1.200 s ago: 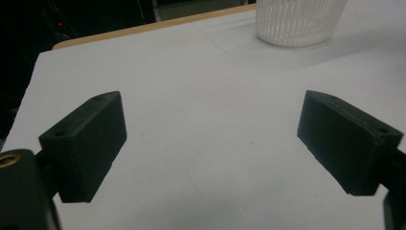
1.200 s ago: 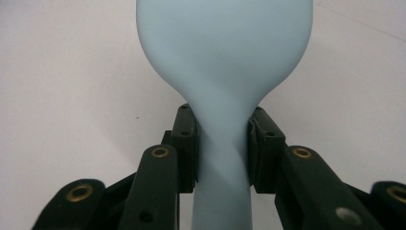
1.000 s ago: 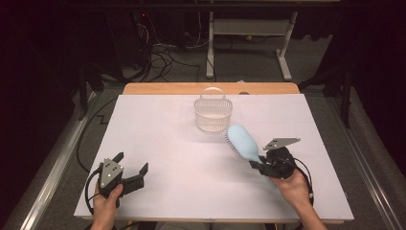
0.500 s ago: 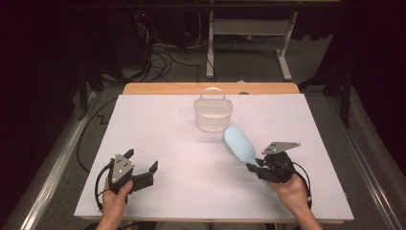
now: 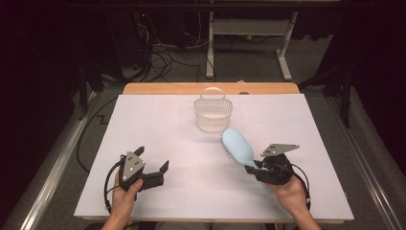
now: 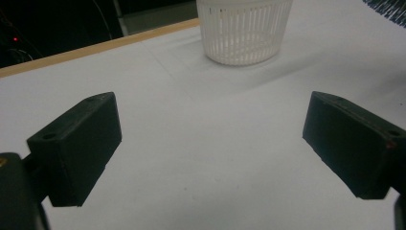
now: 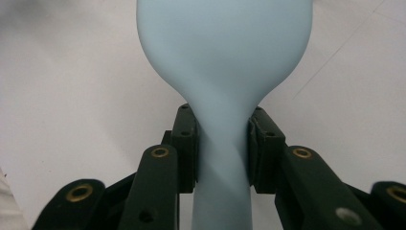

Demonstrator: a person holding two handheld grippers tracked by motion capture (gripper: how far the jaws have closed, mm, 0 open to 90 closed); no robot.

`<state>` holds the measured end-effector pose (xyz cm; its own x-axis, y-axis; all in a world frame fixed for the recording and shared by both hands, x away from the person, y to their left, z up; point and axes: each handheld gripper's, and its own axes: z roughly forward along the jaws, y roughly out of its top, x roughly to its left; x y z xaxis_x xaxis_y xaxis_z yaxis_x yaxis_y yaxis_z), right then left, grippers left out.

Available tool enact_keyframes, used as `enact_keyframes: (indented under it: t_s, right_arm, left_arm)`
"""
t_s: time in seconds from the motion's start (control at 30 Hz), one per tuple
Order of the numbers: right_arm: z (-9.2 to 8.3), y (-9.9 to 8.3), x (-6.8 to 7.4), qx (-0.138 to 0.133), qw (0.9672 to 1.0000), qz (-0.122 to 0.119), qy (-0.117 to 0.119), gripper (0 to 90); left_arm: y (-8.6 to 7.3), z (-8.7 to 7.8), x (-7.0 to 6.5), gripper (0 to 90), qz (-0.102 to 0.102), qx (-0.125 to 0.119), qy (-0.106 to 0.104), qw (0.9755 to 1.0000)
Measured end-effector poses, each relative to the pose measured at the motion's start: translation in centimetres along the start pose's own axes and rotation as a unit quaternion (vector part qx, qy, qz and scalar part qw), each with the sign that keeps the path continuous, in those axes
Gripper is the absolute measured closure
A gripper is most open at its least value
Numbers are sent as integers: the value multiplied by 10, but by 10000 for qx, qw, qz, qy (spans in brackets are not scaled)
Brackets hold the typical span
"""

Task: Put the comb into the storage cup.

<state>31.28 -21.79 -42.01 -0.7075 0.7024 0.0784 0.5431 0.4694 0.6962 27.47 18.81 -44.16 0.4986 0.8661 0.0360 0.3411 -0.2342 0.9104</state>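
Note:
A light blue hairbrush (image 5: 238, 146) hangs tilted over the right half of the white table, bristles turned left and down. My right gripper (image 5: 257, 168) is shut on its narrow neck; in the right gripper view both pads press on the hairbrush (image 7: 225, 52) at either side, with the right gripper (image 7: 222, 148) around the neck. My left gripper (image 5: 154, 159) stands open at the front left, aimed right, and its jaws have just been opening with nothing between them. In the left gripper view the left gripper (image 6: 210, 148) frames bare table, and a white slatted basket (image 6: 244, 31) stands beyond.
The white basket (image 5: 213, 114) with a hoop handle stands at the back middle of the white table sheet (image 5: 158, 124). A wooden edge (image 5: 167, 88) runs along the far side. Cables and a desk frame lie on the floor behind.
My left gripper has moved right, toward the table's middle, and its jaws stand slightly wider. The right gripper and the hairbrush have hardly moved.

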Motion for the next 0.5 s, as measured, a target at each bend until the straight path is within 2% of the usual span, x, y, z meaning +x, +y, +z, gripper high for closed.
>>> enact_keyframes:
  t_s: [0.5]
  right_arm:
    - [3,1,6,-28,9999,-83,58,700]
  left_arm:
    - [9,14,-13,67,194,28,-243,9995]
